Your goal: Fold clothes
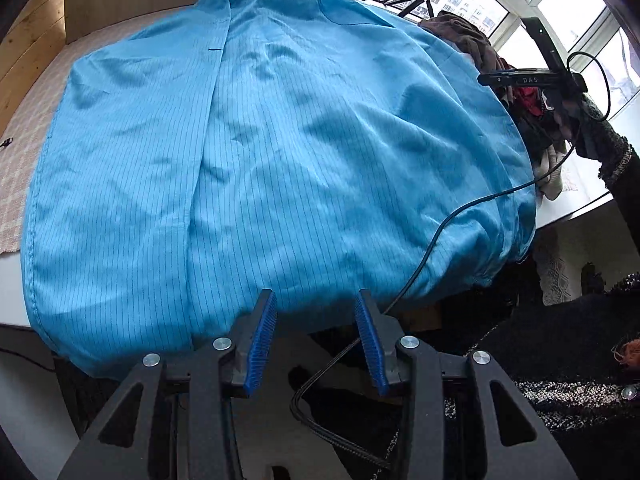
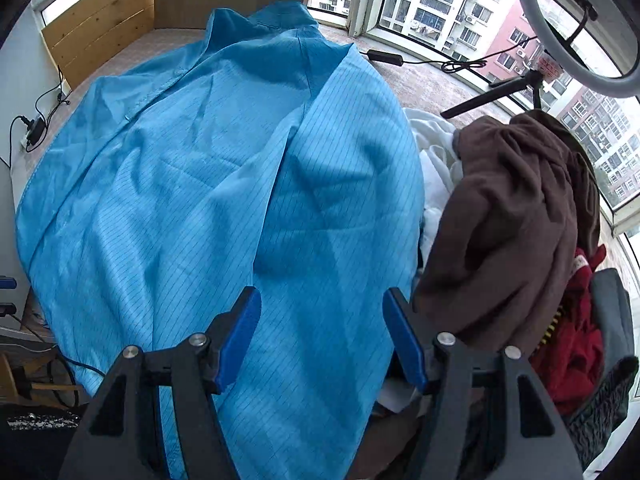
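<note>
Across the counter point(image 1: 12, 292) lies the blue coat point(image 1: 280, 152), while my left gripper point(image 1: 316, 340) and right gripper point(image 2: 320, 336) hover wide open, empty.

The blue garment point(image 1: 280, 152) covers most of the surface point(image 1: 16, 292), and its near hem drops out of sight below the edge. The ring light point(image 2: 576, 20) is cut off by the top edge. The brown garment point(image 2: 512, 220) hides much of the white cloth point(image 2: 434, 160).
</note>
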Motion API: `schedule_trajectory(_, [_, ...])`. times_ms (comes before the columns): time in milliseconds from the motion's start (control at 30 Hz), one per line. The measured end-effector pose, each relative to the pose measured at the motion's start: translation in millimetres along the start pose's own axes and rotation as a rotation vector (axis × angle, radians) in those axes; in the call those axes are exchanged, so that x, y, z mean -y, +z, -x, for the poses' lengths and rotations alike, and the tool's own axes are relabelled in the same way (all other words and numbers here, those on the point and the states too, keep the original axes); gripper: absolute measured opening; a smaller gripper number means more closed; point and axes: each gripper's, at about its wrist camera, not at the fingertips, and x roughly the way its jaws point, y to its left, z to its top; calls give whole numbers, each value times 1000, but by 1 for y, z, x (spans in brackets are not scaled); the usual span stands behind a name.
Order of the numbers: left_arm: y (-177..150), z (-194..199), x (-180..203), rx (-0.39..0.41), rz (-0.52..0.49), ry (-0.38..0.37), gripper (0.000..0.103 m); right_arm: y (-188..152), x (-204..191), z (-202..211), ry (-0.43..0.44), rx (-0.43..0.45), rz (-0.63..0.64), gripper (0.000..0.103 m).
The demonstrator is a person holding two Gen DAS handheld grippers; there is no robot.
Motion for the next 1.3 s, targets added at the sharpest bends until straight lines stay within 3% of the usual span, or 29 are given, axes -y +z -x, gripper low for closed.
schedule_trajectory(67, [-5, -10, 7, -17, -22, -35, 39, -34, -1, -1, 75, -5, -87, 63])
schedule_trajectory(133, [-18, -19, 10, -43, -32, -54, 39, -54, -22, -8, 156, -18, -95, 63])
schedule_trajectory(300, [-65, -22, -7, -105, 6, -20, 39, -72, -74, -48, 186, -110, -3, 63])
schedule_trajectory(467, [-91, -1, -29, -103, 49, 33, 39, -76, -93, -57, 168, -121, 56, 68])
schedule_trajectory(533, [-97, 8, -37, -96, 60, 56, 39, -76, -96, -56, 156, -132, 85, 53])
schedule_trajectory(567, [-100, 12, -41, -93, 66, 67, 39, -74, -96, -54, 187, -145, 86, 20])
schedule_trajectory(600, [-104, 17, -45, -89, 72, 78, 39, -72, -93, -49, 251, -152, 52, 3])
schedule_trajectory(633, [-103, 20, -46, -82, 69, 89, 39, -71, -89, -44, 322, -156, 10, 3])
schedule_trajectory(733, [-93, 25, -36, -51, 35, 88, 39, -75, -74, -9, 292, -107, 3, 4])
schedule_trajectory(833, [-80, 17, -10, -41, -15, 24, 39, -82, -67, 5, 217, -182, 36, 23])
schedule_trajectory(867, [-73, 11, 2, -42, -35, -8, 39, -86, -64, 14, 206, -175, 34, 33])
schedule_trajectory(933, [-58, 0, 26, -43, -73, -72, 39, -89, -50, 39, 183, -83, 9, 43])
schedule_trajectory(1000, [-43, -14, 58, -42, -134, -133, 39, -96, -25, 49, 97, -30, -53, 58])
schedule_trajectory(1033, [-36, -20, 75, -44, -168, -154, 39, -99, -15, 48, 47, -26, -80, 59])
schedule_trajectory(1100, [-26, -28, 105, -51, -234, -175, 39, -108, 1, 28, 26, -63, -109, 59])
schedule_trajectory(1267, [0, -48, 175, -70, -385, -220, 39, -127, 5, -27, 59, -148, -125, 57])
schedule_trajectory(1300, [4, -49, 178, -73, -389, -218, 39, -128, 3, -30, 94, -125, -121, 35])
